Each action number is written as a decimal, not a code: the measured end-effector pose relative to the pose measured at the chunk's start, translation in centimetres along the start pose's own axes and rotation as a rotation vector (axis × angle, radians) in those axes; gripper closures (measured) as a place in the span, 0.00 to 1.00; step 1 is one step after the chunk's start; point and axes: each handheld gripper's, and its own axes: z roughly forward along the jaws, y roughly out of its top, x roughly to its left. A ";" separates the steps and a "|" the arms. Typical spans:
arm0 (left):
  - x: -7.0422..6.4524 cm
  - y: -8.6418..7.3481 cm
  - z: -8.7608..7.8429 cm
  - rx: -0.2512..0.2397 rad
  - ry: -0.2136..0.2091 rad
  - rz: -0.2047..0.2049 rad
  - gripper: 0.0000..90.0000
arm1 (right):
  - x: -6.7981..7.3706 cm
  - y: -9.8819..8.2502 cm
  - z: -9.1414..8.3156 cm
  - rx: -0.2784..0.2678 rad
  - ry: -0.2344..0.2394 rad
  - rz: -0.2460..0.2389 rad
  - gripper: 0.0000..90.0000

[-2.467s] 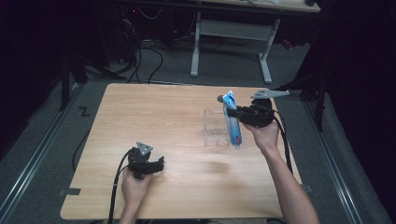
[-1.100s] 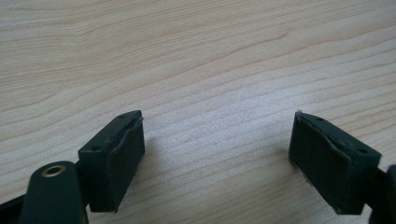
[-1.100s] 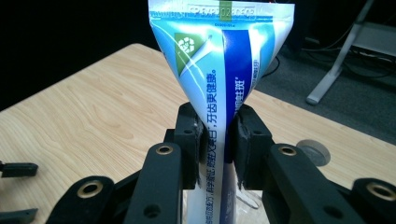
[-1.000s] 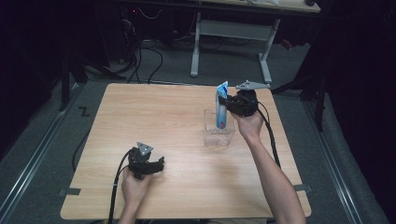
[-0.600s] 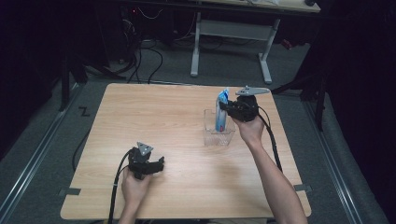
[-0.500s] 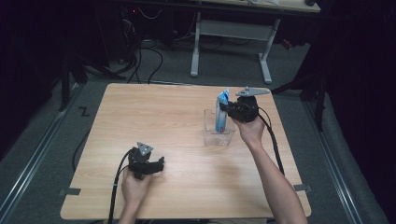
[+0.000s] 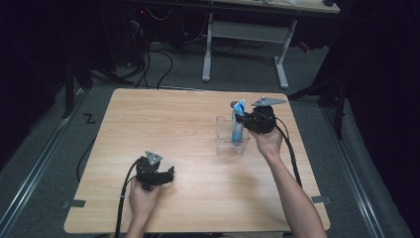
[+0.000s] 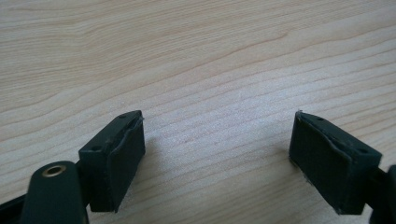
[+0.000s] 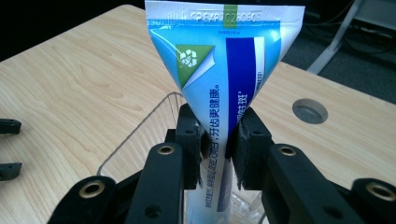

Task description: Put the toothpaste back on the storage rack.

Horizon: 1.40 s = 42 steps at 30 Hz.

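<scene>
Where the light wooden table fills the middle of the high view, we see a pale, clearly grained top with rounded corners and a round grey cable hole set into it, which the right gripper view shows beyond the tube. Around the table we see grey carpet, dark on every side, with a metal rail running along the floor on the left and black cables lying on the floor at the far side. Farther back stands a white desk frame on two feet.

On the right half of the table we find a clear plastic container, open at the top. The toothpaste tube, blue and white with a green recycling mark, stands upright in it, its flat crimped end uppermost. We see the right gripper just to the right of the container, its jaws pinching the tube partway up; in the right gripper view the pads press on both faces of the tube below its widening top.

Near the front left edge we see the left gripper resting low over bare wood, well apart from the container. In the left gripper view its jaws stand spread wide, with only wood grain between them.
</scene>
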 end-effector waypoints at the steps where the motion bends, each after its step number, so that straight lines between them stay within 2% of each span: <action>1: 0.0 0.0 0.0 0.000 0.000 0.000 0.21 | -0.1 0.0 0.0 0.006 -0.002 0.002 0.83; 7: 0.0 0.0 0.0 0.000 0.000 0.000 0.21 | -0.1 -0.1 0.4 0.041 0.002 0.008 0.83; 13: 0.0 0.0 0.0 -0.001 0.001 -0.001 0.21 | 0.1 0.0 0.8 0.040 0.010 0.006 0.82; 18: 0.0 0.0 0.0 0.000 0.002 0.001 0.21 | -0.1 -0.1 1.1 0.029 0.012 0.032 0.82; 33: 0.0 0.0 0.0 -0.001 0.001 0.000 0.21 | 0.7 0.1 2.5 0.031 0.019 0.019 0.82; 42: 0.0 0.0 0.0 0.000 0.001 0.000 0.21 | 0.8 0.1 2.8 0.036 0.021 0.023 0.81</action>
